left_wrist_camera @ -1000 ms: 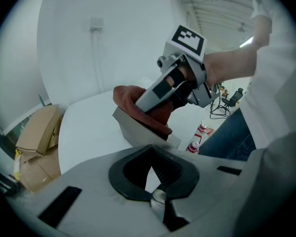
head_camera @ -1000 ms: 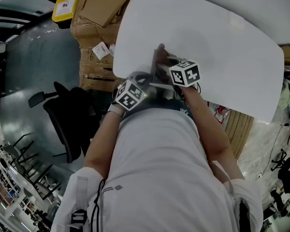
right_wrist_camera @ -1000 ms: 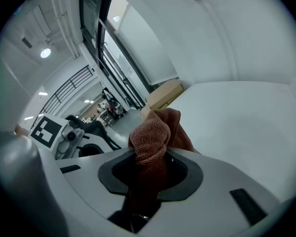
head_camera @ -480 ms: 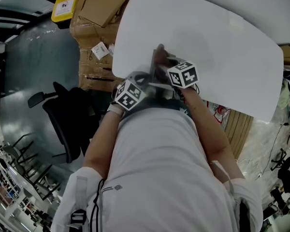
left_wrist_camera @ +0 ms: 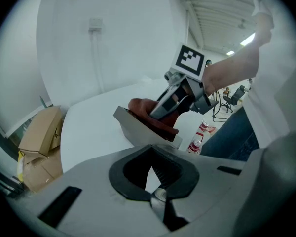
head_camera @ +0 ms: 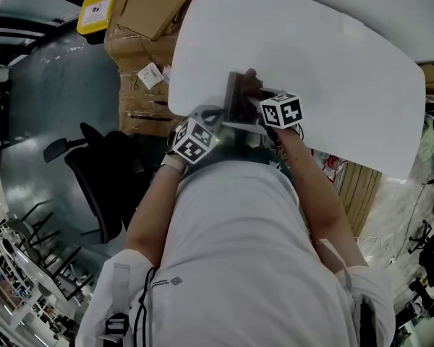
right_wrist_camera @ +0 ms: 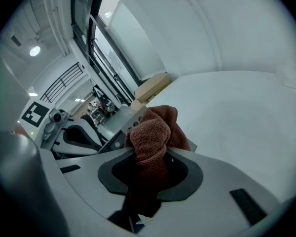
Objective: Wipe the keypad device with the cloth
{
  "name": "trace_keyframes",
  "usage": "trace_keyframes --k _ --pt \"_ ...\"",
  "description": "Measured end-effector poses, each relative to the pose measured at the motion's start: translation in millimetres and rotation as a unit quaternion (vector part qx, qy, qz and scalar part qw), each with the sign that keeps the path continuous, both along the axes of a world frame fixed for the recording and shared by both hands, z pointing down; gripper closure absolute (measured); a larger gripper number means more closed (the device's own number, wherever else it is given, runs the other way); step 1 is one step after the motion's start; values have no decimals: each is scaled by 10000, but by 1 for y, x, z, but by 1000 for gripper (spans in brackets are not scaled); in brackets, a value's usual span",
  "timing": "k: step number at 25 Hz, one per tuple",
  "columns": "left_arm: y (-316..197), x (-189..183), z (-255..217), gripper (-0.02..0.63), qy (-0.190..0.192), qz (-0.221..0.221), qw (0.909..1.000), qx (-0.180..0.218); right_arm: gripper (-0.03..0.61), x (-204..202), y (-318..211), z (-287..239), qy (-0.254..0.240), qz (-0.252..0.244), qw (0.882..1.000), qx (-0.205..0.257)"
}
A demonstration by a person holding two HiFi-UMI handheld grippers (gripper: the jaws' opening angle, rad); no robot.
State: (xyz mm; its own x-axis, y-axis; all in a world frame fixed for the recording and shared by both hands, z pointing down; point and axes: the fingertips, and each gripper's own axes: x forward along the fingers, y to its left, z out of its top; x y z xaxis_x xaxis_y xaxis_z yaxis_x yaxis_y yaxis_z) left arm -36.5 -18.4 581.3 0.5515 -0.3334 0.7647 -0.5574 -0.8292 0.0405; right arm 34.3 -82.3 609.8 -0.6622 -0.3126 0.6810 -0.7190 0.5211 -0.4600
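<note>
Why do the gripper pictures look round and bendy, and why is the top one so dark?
Left gripper view and right gripper view: wide-angle lenses bend straight lines and leave black corners. Right gripper view: the cloth close up shows sharp weave. Head view: dim overall, also curved at its edges; only the white table looks bright.

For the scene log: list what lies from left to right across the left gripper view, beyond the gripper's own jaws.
cardboard boxes → keypad device → red-and-white cans → person's jeans
</note>
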Motion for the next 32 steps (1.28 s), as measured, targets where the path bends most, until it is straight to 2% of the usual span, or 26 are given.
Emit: trace_keyframes --k 6,24,29,32 --pt "0 -1 -1 603 -9 -17 10000 -14 477 20 4 22 35 170 9994 -285" --pt "-1 -1 0 603 -82 -70 9999 -32 477 47 6 38 58 543 9967 -596" --pt "0 -1 1 603 -185 -33 9998 -50 478 45 4 31 388 298 9979 -433" --pt "-1 -3 1 603 -224 -32 9997 -42 477 30 -6 14 104 332 9990 -287"
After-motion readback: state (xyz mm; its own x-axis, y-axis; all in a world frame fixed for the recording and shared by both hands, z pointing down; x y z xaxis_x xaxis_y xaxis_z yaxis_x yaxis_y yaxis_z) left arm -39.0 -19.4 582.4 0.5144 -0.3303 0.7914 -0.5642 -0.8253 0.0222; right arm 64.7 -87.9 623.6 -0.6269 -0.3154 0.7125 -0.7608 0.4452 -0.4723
